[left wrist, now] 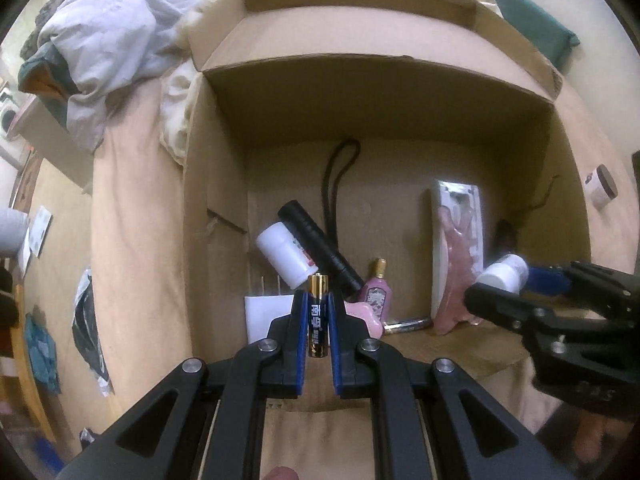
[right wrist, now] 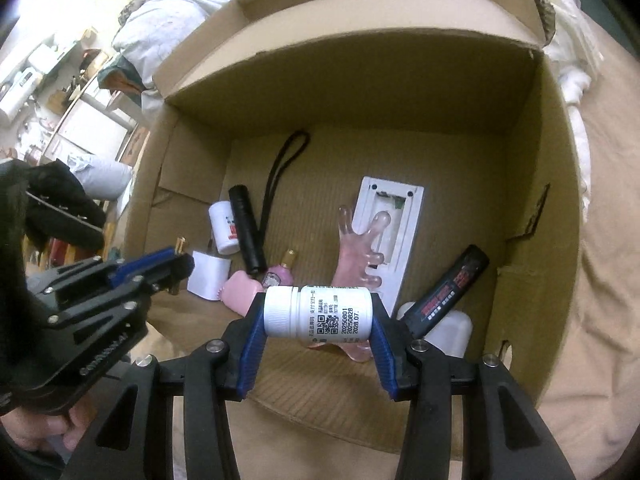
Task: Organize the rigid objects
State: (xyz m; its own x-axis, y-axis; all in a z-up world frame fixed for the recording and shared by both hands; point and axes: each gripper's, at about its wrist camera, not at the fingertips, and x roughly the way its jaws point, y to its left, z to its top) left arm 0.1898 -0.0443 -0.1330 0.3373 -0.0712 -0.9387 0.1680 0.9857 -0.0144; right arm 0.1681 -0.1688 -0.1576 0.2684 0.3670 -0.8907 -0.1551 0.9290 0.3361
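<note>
My left gripper (left wrist: 318, 300) is shut on a blue and gold battery (left wrist: 318, 318), held upright over the near edge of an open cardboard box (left wrist: 400, 88). My right gripper (right wrist: 318, 312) is shut on a white pill bottle (right wrist: 318, 311), held sideways above the box's near side; the same bottle (left wrist: 504, 274) shows at the right of the left wrist view. Inside the box lie a second white bottle (left wrist: 284, 258), a black flashlight (left wrist: 320, 254) with a cord, a pink perfume bottle (left wrist: 376, 296), a white remote (right wrist: 394, 236) and a pink hand-shaped massager (right wrist: 360, 248).
A white charger plug (right wrist: 210, 274), a black and red tube (right wrist: 452, 286) and a white tub (right wrist: 452, 330) also lie in the box. The box stands on a peach bedsheet (left wrist: 132, 240) with crumpled bedding (left wrist: 108, 40) behind it. A small jar (left wrist: 602, 186) lies outside at the right.
</note>
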